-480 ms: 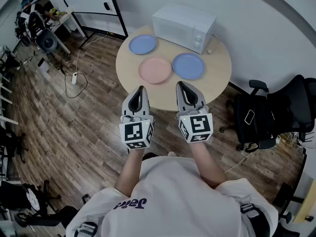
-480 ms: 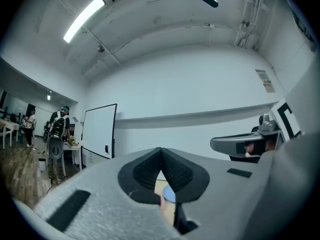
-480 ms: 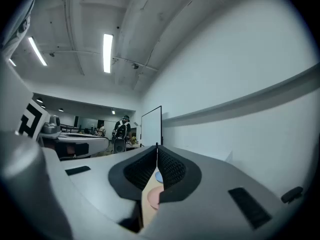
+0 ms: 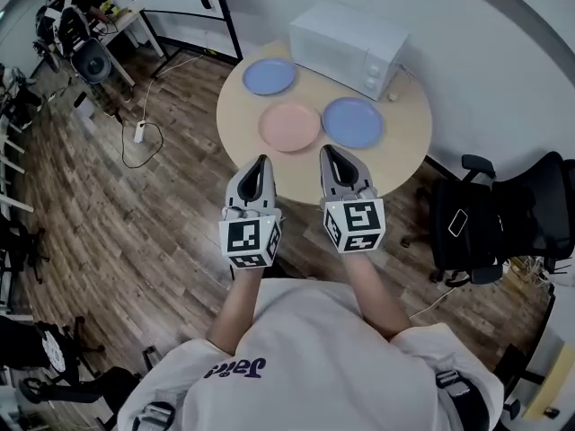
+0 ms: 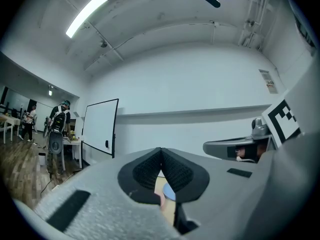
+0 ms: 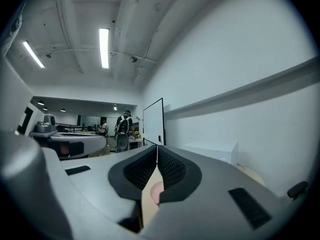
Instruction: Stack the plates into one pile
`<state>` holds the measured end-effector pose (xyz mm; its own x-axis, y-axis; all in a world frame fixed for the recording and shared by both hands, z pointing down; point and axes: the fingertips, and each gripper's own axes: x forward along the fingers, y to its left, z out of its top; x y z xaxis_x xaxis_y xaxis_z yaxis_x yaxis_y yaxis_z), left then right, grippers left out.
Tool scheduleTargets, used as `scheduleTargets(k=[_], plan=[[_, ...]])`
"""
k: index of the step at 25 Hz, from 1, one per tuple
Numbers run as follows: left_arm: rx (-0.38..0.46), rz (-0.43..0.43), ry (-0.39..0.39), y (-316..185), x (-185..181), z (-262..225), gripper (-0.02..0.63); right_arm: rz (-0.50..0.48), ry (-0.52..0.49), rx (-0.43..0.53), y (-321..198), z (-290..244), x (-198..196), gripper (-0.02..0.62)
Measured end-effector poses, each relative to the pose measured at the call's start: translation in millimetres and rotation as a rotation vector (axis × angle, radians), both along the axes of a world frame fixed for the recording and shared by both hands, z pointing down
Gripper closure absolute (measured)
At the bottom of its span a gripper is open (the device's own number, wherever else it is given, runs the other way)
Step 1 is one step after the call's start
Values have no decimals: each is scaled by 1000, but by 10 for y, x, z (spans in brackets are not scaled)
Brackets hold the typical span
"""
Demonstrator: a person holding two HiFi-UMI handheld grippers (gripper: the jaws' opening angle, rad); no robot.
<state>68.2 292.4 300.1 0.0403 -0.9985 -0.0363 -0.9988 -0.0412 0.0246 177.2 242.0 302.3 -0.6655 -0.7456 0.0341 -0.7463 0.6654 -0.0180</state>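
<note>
The left gripper [image 4: 260, 162] and right gripper [image 4: 329, 153] were clenched and empty. On the round table [image 4: 409, 155], the pink plate [image 4: 290, 126] lay central, the far blue plate [image 4: 269, 76] at 11 o'clock and the near blue plate [image 4: 352, 121] at 3 o'clock. The jaws needed opening before a level approach to a rim.

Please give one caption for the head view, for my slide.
Left gripper and right gripper, both shut, face a round wooden table holding one pink plate, two blue plates and a white microwave.
</note>
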Motion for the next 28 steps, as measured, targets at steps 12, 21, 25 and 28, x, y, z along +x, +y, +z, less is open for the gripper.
scheduleTargets(k=[12,21,25,28], plan=[[-2,133,4,-1247,-845,171,592,48,24,-44,-1104,210,-972,577],[-20,224,13,-2258,-1674,119,592,143,84,-20,-2020,96,-1798,577],[-49,302,30,-2676,-1877,192,592,211,107,-54,-2405,206,-1962,577],[-74,371,37,-2951,-1965,315,591,256,127,-84,-2647,342,-2070,577]])
